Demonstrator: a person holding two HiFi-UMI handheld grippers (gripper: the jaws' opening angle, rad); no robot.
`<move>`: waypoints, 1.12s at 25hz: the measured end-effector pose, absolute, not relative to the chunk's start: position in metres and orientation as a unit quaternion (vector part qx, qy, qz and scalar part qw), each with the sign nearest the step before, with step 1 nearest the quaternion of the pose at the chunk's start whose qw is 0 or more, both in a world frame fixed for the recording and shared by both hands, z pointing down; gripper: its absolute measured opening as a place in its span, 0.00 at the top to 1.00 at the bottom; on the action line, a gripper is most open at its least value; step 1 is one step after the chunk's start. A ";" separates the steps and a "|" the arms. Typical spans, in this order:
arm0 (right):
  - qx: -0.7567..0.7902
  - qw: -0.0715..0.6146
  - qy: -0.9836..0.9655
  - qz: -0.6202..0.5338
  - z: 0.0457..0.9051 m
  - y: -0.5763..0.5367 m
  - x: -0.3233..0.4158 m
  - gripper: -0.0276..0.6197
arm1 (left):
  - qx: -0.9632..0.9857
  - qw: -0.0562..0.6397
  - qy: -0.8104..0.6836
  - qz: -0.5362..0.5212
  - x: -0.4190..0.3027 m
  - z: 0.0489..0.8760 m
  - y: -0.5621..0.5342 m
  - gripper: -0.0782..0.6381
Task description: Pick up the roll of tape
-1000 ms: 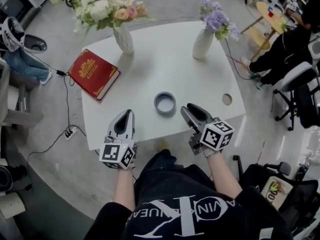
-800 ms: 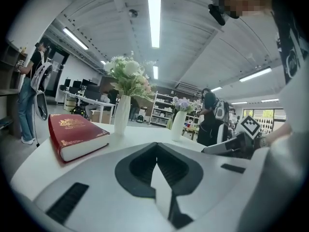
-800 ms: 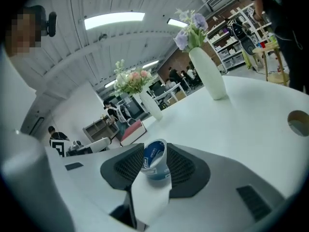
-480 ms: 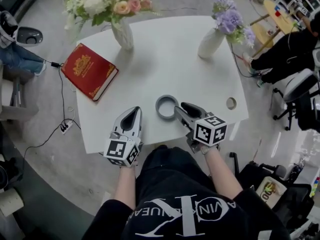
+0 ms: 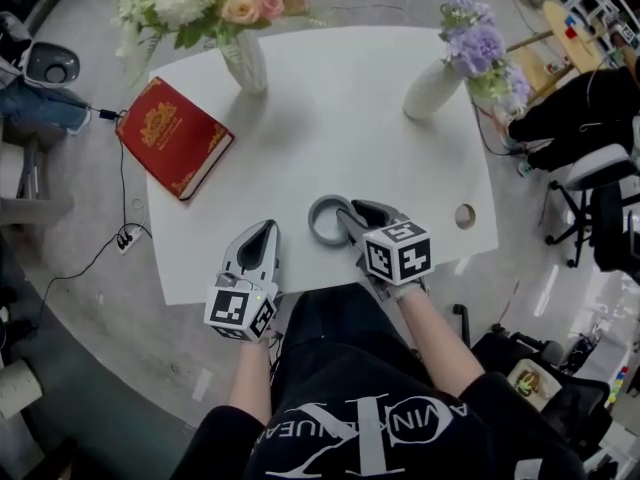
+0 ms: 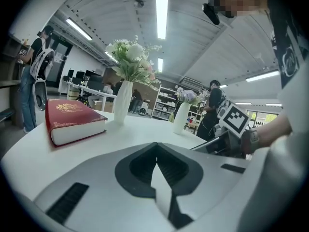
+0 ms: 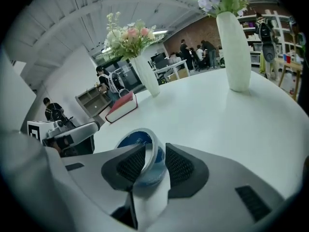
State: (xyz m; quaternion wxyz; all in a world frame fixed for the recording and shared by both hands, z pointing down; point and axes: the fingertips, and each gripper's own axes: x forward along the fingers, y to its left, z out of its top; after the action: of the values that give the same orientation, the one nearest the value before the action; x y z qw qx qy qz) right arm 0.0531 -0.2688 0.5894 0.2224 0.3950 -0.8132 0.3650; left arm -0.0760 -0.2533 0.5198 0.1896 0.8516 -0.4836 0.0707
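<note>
The grey roll of tape (image 5: 315, 220) lies flat on the white table (image 5: 340, 128) near its front edge. My right gripper (image 5: 350, 212) reaches over the roll's right side. In the right gripper view (image 7: 155, 151) the tape (image 7: 137, 139) has its wall between the two pads, one pad inside the ring and one outside. The jaws are closing, and a small gap still shows at the outer pad. My left gripper (image 5: 265, 228) rests over the table's front edge, left of the tape, jaws together and empty (image 6: 157, 156).
A red book (image 5: 175, 136) lies at the table's left corner. A white vase of mixed flowers (image 5: 248, 63) and one of purple flowers (image 5: 432, 88) stand at the back. There is a round hole (image 5: 465, 215) at the right edge. Office chairs (image 5: 590, 173) stand to the right.
My right gripper has swung left and down from beside the tape until its jaws straddle the roll's right wall. The left gripper has sunk a little. The tape has stayed put.
</note>
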 end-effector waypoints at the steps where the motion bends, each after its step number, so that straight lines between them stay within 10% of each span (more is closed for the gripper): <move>1: 0.391 0.235 -0.814 0.359 0.590 -0.270 0.052 0.75 | 0.850 0.191 -0.486 0.069 -0.077 0.520 -0.254 0.89; 17: 0.379 0.309 -0.816 0.310 0.595 -0.279 0.048 0.84 | 0.833 0.201 -0.511 0.070 -0.089 0.529 -0.247 0.89; 28: 0.421 0.239 -0.817 0.312 0.569 -0.293 0.073 0.86 | 0.834 0.188 -0.515 0.059 -0.093 0.516 -0.254 0.89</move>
State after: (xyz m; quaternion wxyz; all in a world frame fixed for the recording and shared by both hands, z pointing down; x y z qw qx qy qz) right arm 0.0727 -0.2933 0.5688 0.2391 0.4210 -0.8173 0.3124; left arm -0.0933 -0.2542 0.5156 0.1875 0.8343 -0.5150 0.0594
